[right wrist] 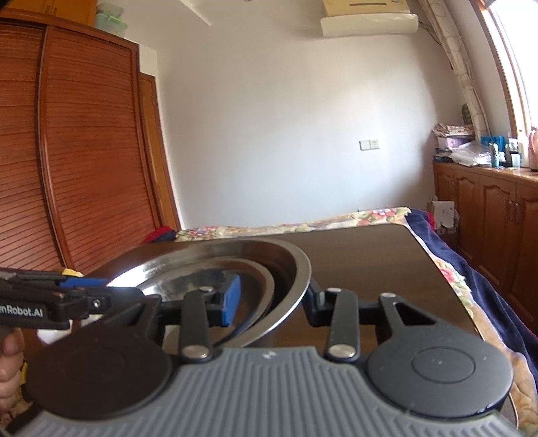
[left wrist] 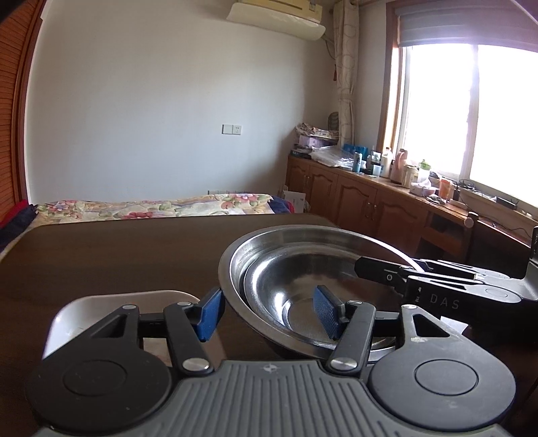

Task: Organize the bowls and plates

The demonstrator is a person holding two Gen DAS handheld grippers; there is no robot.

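Dark wooden worktop point(left wrist: 101, 255) in a bedroom: floral bed point(left wrist: 151, 206) behind it, louvred wardrobe point(right wrist: 67, 168), air conditioner point(left wrist: 275, 16), window point(left wrist: 470, 117). Nested steel bowls point(left wrist: 302, 269) stand on the worktop beside a steel tray point(left wrist: 111, 302). The left hand-held gripper point(left wrist: 269, 309) and the right hand-held gripper point(right wrist: 272, 295), both spread wide, each straddle the bowl rim. Legible: "DAS", "enRobot.AI".

Left gripper point(left wrist: 269, 311) straddling a steel bowl's rim

Jaws apart around the near rim of nested steel bowls point(left wrist: 265, 245); white tray point(left wrist: 101, 302) left.
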